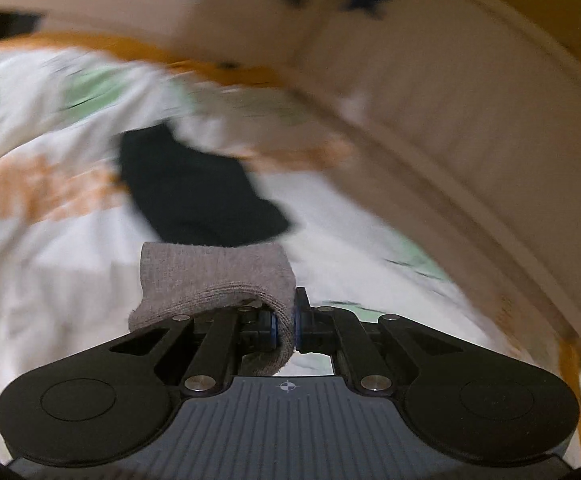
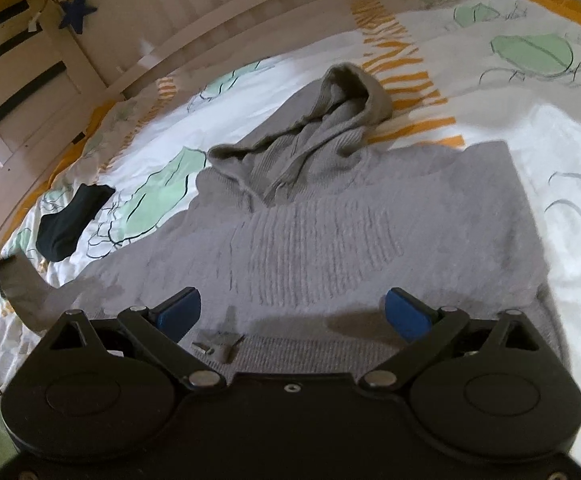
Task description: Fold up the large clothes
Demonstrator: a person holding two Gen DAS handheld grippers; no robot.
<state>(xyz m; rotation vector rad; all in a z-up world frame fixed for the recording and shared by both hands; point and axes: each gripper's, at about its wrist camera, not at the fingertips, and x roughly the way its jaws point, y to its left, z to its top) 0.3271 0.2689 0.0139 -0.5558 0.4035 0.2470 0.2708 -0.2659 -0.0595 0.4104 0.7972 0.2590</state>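
Left wrist view: the left claw (image 1: 286,326) is clamped on a grey knit cuff (image 1: 218,280), the sleeve end of the hoodie. The blue pads (image 1: 274,326) pinch the fabric between them, with almost no gap. The cuff bulges up and to the left of the jaws, and a flap of it hangs down behind the pads. Beyond it everything is smeared by motion blur: a dark sock (image 1: 194,196) lies on the white duvet (image 1: 50,260), which has green and orange prints, and a pale headboard (image 1: 430,92) curves across the top.

Right wrist view: the right claw (image 2: 290,314) stands wide apart, empty, its blue pads (image 2: 406,314) just above the lower part of the grey hoodie (image 2: 330,232); whether they touch the knit cannot be told. The hoodie lies spread flat on the duvet (image 2: 550,128), its hood (image 2: 330,108) crumpled at the far end. One sleeve (image 2: 30,288) runs off to the left edge, where a dark blurred shape is at its end. The sock (image 2: 70,220) lies on the duvet left of the hoodie, apart from it. A blue star (image 2: 77,10) hangs on the headboard (image 2: 194,24)
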